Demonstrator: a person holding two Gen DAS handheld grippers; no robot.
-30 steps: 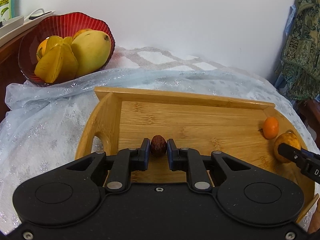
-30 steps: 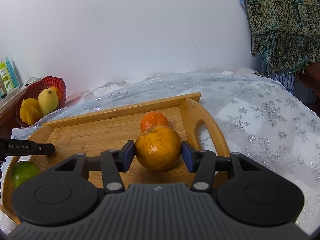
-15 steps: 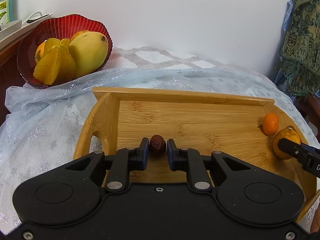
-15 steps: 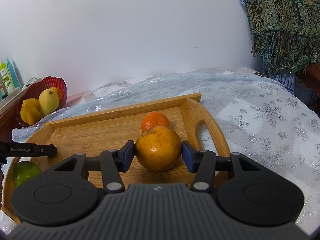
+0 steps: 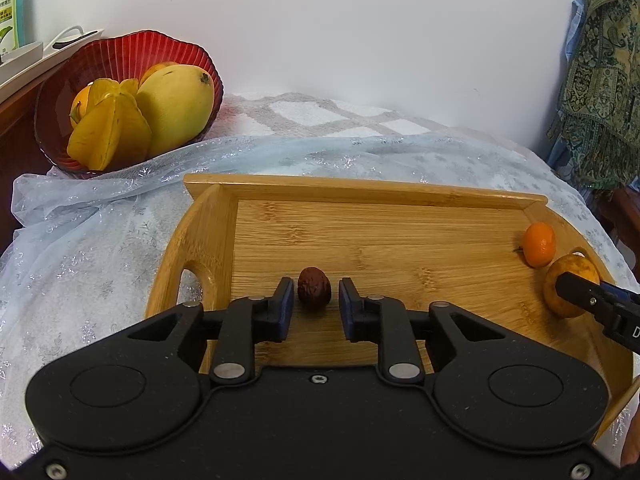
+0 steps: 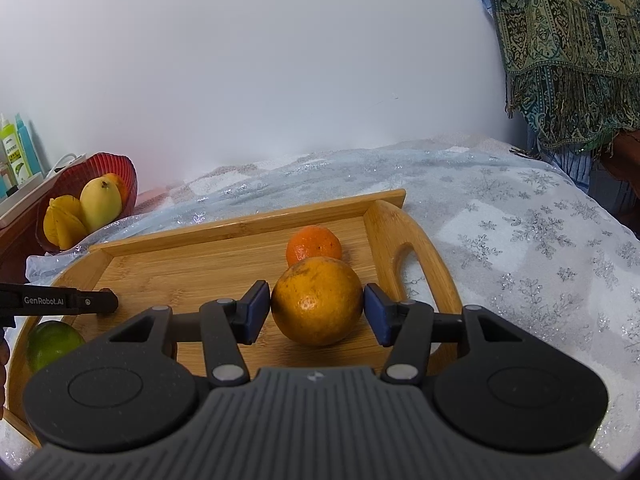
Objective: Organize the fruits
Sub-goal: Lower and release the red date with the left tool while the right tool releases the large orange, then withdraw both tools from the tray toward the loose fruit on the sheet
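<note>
A: The bamboo tray (image 5: 400, 240) is sitting flat on the glittery cloth; the right gripper (image 6: 316, 310) is bracketing the pitted, round orange (image 6: 317, 300) at the tray's right end, pads looking just off the peel.

B: Rounded peel, so it may be rolling away. And left?

A: The left gripper (image 5: 314, 302) is flanking the wrinkled brown date (image 5: 314, 289), fingers apart, near-left on the tray. Tiny and oval, risking squirting out.

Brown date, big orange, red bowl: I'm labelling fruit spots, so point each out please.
brown date (image 5: 314, 289): left wrist view, middle of its wrinkled skin.
big orange (image 6: 317, 300): right wrist view, centre of its front.
red bowl (image 5: 132, 46): left wrist view, inner back wall.
</note>
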